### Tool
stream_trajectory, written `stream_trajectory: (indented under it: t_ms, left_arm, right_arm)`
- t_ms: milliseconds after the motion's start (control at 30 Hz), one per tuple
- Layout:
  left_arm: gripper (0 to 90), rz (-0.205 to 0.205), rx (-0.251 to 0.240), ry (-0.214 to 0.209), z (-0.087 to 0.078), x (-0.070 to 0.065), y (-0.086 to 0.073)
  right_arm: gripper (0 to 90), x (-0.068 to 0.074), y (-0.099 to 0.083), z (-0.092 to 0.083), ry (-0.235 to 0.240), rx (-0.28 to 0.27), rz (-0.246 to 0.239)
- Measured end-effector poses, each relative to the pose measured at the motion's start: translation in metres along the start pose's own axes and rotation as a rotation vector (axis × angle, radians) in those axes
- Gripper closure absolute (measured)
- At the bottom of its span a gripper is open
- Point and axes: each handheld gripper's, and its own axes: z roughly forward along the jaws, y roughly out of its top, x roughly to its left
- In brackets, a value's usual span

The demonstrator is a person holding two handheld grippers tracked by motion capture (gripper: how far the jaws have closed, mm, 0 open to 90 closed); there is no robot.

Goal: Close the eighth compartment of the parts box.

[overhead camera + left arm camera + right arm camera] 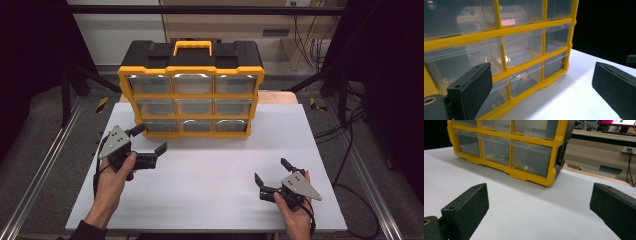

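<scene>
A yellow and black drawer cabinet (191, 90) with clear plastic drawers stands upright at the back of the white table (210, 165). All its drawers look pushed in. My left gripper (150, 139) is open, held just left of the cabinet's bottom left corner, with nothing between its jaws. In the left gripper view the cabinet (506, 57) fills the frame close up, and my left gripper (541, 87) stands wide open. My right gripper (273, 172) is open over the table's front right, well clear of the cabinet. The right gripper view shows the cabinet (509, 152) farther off beyond my right gripper (539, 207).
A yellow carry handle (192, 47) tops the cabinet. Metal rails (45, 165) run along both sides of the table, and cables (350, 150) trail on the floor at the right. A shelf with a monitor (616, 123) stands behind the table.
</scene>
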Motion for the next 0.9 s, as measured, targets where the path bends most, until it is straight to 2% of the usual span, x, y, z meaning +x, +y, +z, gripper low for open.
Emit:
stream_trajectory:
  t_ms: [300, 667, 900]
  left_arm:
    - [2.6, 0.014, -0.016, 0.005, -0.011, 0.002, 0.003]
    - [1.5, 0.006, -0.031, 0.022, -0.032, 0.009, -0.003]
    - [1.4, 0.025, -0.033, 0.027, -0.043, 0.012, -0.005]
  right_arm:
    - [2.5, 0.0, 0.0, 0.0, 0.001, -0.001, -0.003]
    - [4.2, -0.003, 0.001, -0.003, 0.002, -0.009, 0.008]
    - [4.5, -0.007, 0.003, -0.006, 0.01, -0.003, 0.006]
